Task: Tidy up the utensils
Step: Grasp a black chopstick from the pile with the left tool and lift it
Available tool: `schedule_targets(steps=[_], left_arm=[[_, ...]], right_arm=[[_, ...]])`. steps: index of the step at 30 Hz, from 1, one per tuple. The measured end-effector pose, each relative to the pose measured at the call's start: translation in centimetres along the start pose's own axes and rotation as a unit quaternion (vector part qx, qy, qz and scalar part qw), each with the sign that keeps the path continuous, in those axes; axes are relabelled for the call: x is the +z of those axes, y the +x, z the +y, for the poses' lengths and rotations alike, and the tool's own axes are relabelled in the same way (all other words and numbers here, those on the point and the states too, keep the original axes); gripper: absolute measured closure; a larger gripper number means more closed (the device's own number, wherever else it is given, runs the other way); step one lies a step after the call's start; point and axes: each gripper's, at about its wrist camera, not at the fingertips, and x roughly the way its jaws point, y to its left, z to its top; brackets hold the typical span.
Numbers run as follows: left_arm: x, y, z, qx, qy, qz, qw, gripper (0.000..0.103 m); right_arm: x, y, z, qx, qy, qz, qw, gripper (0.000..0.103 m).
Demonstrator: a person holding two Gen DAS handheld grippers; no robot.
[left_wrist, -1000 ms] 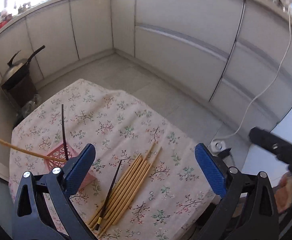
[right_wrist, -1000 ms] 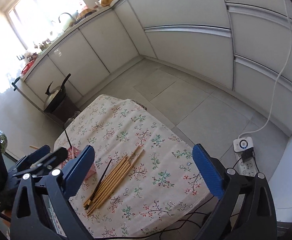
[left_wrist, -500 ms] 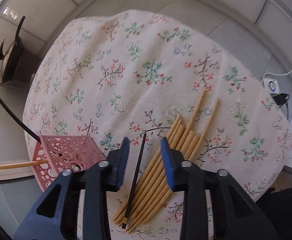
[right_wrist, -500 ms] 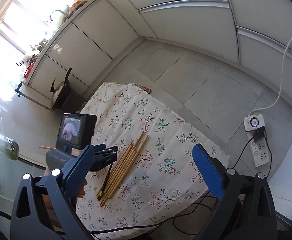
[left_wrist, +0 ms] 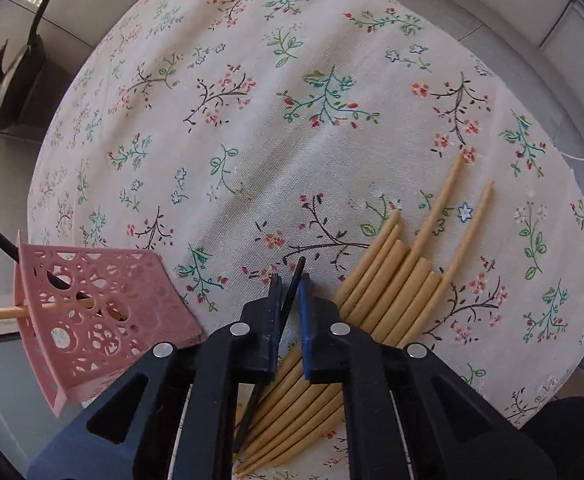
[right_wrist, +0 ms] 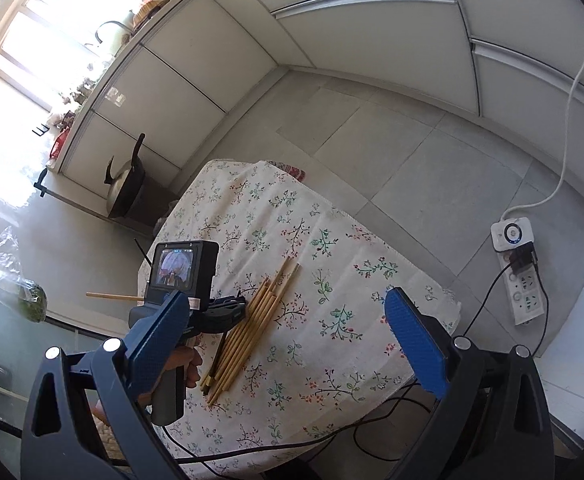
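Several bamboo chopsticks (left_wrist: pixel 396 276) lie in a bundle on the flowered tablecloth (left_wrist: pixel 251 128), with one black chopstick (left_wrist: pixel 298 270) along their left side. My left gripper (left_wrist: pixel 289 286) points steeply down at it, its jaws closing with the black chopstick pinched between the pads. To its left lies a pink perforated holder (left_wrist: pixel 91 308) with one bamboo and one black chopstick in it. In the right wrist view, the left gripper (right_wrist: pixel 231 308) sits at the bundle (right_wrist: pixel 251 320). My right gripper (right_wrist: pixel 285 300) hangs open above the table, holding nothing.
A kettle (right_wrist: pixel 125 184) stands on a dark stand beyond the table's far left corner. On the floor to the right lies a power strip (right_wrist: pixel 520 264), and black cables run under the table's near edge. White cabinets line the walls.
My left gripper dropped and tilted down onto the chopsticks, and its jaws went from wide open to closed around the black chopstick. The right gripper stayed open, nearly in place.
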Motion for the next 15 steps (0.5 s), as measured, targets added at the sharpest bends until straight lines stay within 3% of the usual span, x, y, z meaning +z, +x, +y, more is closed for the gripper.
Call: schedule_targets(steps=[8, 15], left_arm=[[-5.7, -5.3, 0.3, 0.002, -0.016, -0.101, 0.9947, 0.099], [-13.0, -13.0, 2.3, -0.016, -0.076, -0.215, 0.9735, 0.099]], right_arm=[[-0.4, 1.0, 0.3, -0.015, -0.002, 0.005, 1.0, 0.008], [-1.6, 2.5, 2.2, -0.016, -0.024, 0.01, 1.0, 0.008]])
